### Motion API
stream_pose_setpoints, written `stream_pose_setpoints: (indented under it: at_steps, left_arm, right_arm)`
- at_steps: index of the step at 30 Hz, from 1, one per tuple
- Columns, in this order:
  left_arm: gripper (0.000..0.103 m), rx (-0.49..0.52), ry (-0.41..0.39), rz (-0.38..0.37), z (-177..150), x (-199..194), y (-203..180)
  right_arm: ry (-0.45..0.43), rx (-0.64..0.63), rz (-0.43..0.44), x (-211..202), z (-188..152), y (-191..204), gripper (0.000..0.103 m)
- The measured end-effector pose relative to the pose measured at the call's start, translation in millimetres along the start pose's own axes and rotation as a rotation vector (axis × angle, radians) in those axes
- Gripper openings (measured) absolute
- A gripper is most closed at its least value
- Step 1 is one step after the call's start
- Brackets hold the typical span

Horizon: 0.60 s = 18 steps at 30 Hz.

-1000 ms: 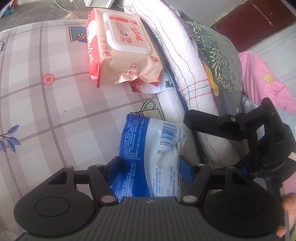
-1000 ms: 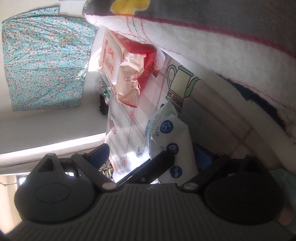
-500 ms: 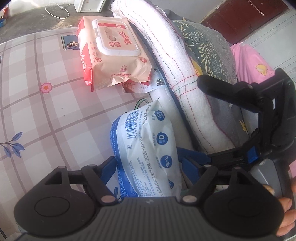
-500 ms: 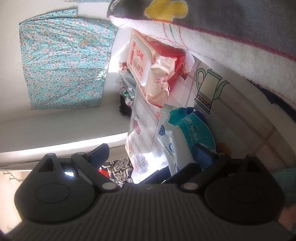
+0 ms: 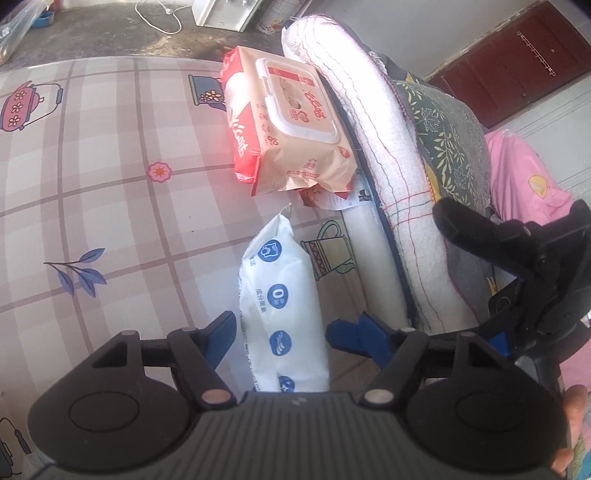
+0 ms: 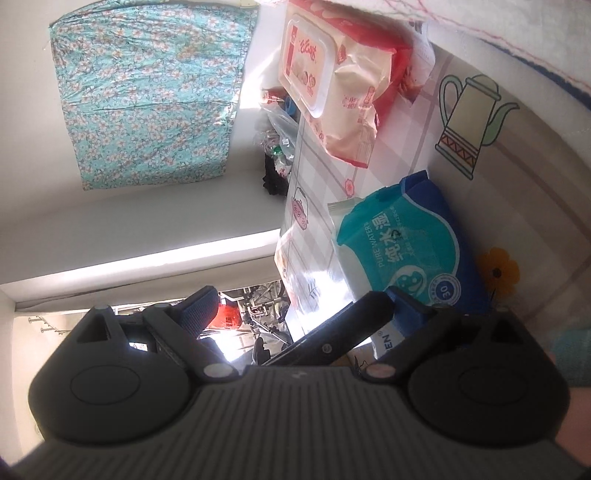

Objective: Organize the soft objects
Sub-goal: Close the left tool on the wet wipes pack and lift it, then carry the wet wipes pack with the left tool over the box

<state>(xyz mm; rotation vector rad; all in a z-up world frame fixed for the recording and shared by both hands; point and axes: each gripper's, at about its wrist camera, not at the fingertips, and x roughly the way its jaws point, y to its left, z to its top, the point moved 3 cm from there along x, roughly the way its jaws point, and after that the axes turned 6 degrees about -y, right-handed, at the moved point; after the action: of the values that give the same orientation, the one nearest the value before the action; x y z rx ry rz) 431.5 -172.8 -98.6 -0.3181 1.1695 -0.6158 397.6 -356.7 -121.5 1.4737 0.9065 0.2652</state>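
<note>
Left wrist, wipes pack [image 5: 284,314] between open gripper [image 5: 280,332]

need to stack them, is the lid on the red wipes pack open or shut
Shut: the white flip lid lies flat on the red wipes pack.

1. We take this for a lived-in home: the work surface is a table under a beige checked oilcloth [image 5: 110,206] printed with teapots, flowers and leaves.
2. Beside it lie folded bedding pieces, a white stitched quilt [image 5: 373,147] and a grey leaf-patterned cushion [image 5: 450,136].
3. We see a turquoise floral curtain [image 6: 147,92] hung on a plain white wall.
4. A dark red panelled wooden door [image 5: 517,59] and a bare concrete floor [image 5: 110,33] with a white cable complete the domestic picture.
</note>
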Motion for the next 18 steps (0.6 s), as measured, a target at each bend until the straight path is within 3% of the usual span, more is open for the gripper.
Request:
stream_pose_setpoints:
  at_steps: [6, 10, 14, 16, 18]
  left_arm:
    - [0.066, -0.052, -0.007, 0.051, 3, -8, 24]
    - [0.063, -0.063, 0.018, 0.073, 0, -4, 33]
    - [0.063, -0.061, 0.051, 0.092, -5, 4, 34]
    - [0.058, -0.061, 0.063, 0.093, -6, 8, 34]
    - [0.057, -0.061, 0.06, 0.101, -7, 9, 33]
  right_arm:
    - [-0.051, -0.134, -0.051, 4, -3, 17, 0.094]
    - [-0.112, -0.247, -0.186, -1, 2, 23, 0.087]
    - [-0.044, -0.29, -0.315, 18, -1, 7, 0.074]
    - [-0.01, -0.303, -0.365, 28, -4, -4, 0.067]
    - [0.0, -0.305, -0.378, 35, -6, -11, 0.061]
